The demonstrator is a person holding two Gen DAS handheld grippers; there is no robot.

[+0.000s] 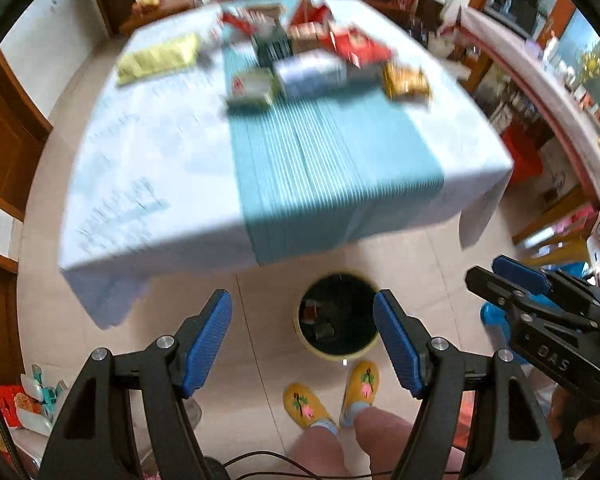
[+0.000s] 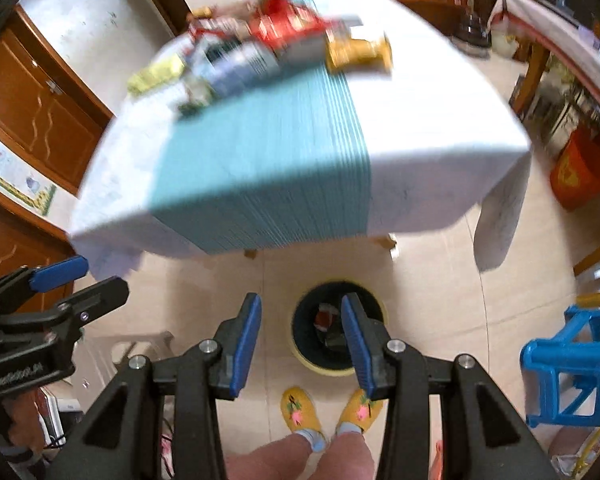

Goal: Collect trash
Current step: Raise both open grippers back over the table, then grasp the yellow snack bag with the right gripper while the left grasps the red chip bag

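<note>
Trash bin holds scraps; both tools, left and right, gape empty; writing unreadable.

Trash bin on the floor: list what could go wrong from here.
1. The trash bin stands right by the person's slippers; a step forward could tip it.
2. The packets crowd the far half of the table; reaching over may knock neighbours.
3. The left claw and right claw hang empty and close together; they could collide.
</note>
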